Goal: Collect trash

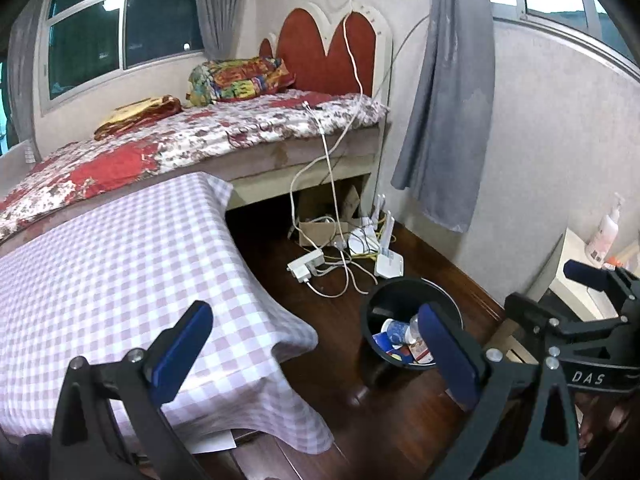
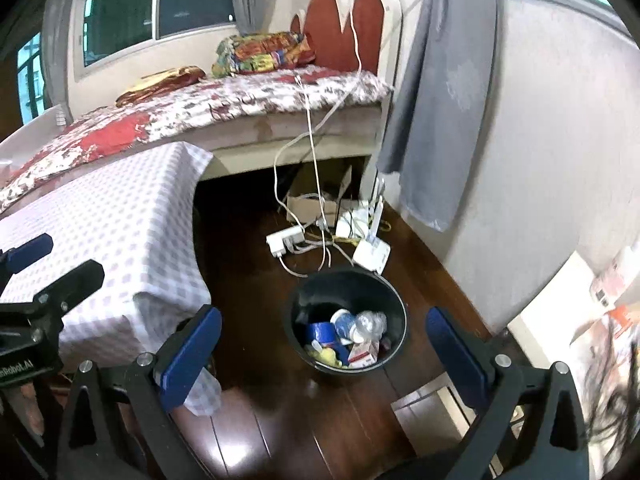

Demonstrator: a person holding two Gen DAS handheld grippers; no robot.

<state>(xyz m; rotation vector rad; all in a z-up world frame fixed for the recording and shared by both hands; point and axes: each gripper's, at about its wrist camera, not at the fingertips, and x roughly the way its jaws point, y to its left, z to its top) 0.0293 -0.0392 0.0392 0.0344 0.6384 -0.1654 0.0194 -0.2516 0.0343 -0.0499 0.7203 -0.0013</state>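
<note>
Left hand-held gripper (image 1: pixel 316 354): released, blue pads spread wide, nothing between them; it hangs over the near corner of the surface and the floor.
Right hand-held gripper (image 2: pixel 324 356): released, jaws wide apart and empty, poised above the bin.
Bin (image 2: pixel 394 312): black, round, upright on the dark wooden floor (image 2: pixel 248 280), at 12 o'clock just ahead of the right gripper; in the left view it sits at 3 o'clock, partly behind the right pad.
Trash (image 2: pixel 352 336): inside the bin, below the rim: a crushed clear bottle, a blue roll, a white cup, a small carton, something yellow.
Surface (image 1: pixel 100 272): covered with a checked cloth whose corner droops over the edge, at 9 o'clock from the bin, with a strip of bare floor between them.
Power strip (image 2: pixel 285 240): at 12 o'clock beyond the bin with tangled white cables, near the rim but apart.
Bed (image 1: pixel 208 136): behind the surface, at 11 o'clock.
Wall (image 2: pixel 540 140): at 2 o'clock, near the bin.
</note>
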